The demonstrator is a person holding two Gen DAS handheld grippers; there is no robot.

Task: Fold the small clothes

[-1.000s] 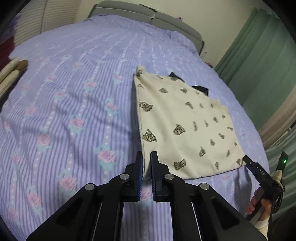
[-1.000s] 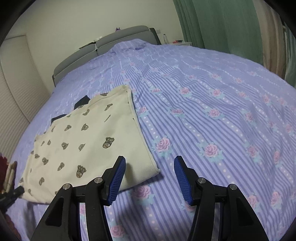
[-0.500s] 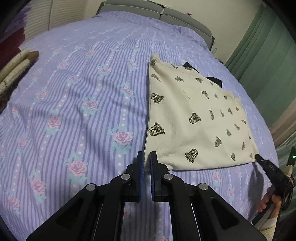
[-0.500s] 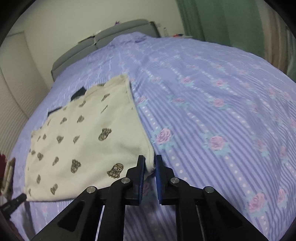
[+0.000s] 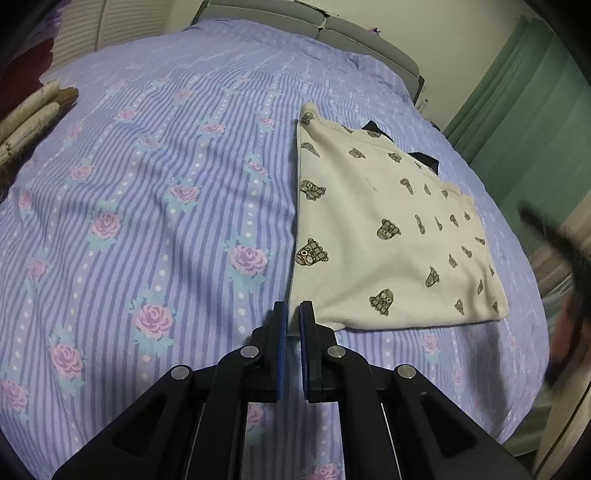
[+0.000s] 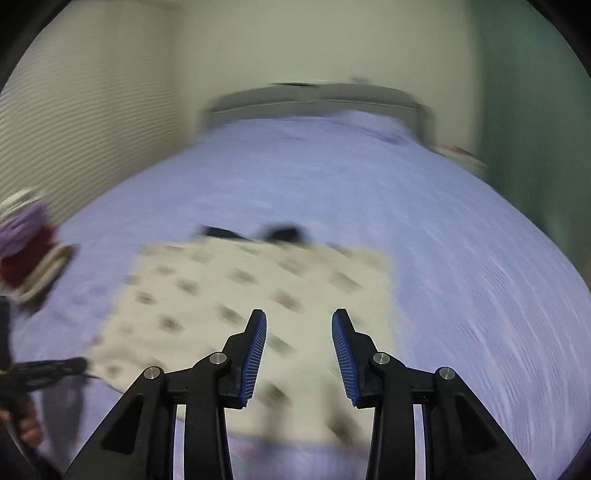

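Cloth [image 5: 391,236], cream and printed, lies flat on the bed [image 5: 147,184] ahead and right of the left claw [image 5: 293,317], whose jaws are pinched together on its near corner; a black layer beneath shows only at the far edge. In the badly blurred right-wrist view, the right claw [image 6: 298,325] hangs above the cloth [image 6: 240,295], jaws opening with nothing between them. From the left wrist, that claw is a dark smear at the right edge.

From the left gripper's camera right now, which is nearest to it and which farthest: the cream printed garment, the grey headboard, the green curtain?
1. Cream printed garment: its near corner sits between the left gripper fingers.
2. Green curtain: far off on the right.
3. Grey headboard: at the bed's far end.
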